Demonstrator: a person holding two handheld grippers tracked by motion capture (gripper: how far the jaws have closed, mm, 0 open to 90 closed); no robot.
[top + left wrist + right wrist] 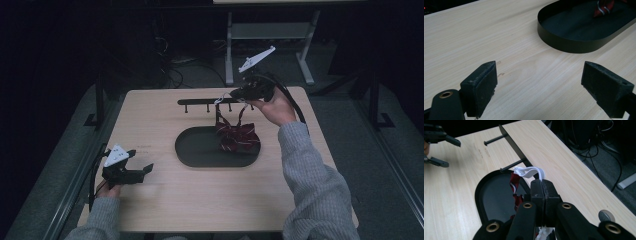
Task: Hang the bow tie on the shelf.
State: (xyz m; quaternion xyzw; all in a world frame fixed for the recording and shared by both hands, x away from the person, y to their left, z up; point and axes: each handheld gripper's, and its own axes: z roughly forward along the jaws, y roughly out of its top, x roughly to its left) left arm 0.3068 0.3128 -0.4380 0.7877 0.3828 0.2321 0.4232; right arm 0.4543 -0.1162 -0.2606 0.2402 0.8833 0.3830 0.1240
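Note:
A dark red striped bow tie (236,136) hangs over the black oval tray (200,152), its lower part at the tray's right end. Its white strap (529,172) runs up into my right gripper (235,95), which is shut on it just beside a peg of the black hook rack (200,102). In the right gripper view the strap loops out past the closed jaws toward a peg (511,167). My left gripper (145,171) rests low at the table's front left, open, with bare wood between its pads (484,85). The tray wall (564,43) lies ahead of it.
The hook rack (510,141) stands across the back of the wooden table (150,125) with several pegs pointing toward me. A round cable hole (606,215) sits near the table's right edge. Cables and a desk frame (270,35) lie on the floor beyond.

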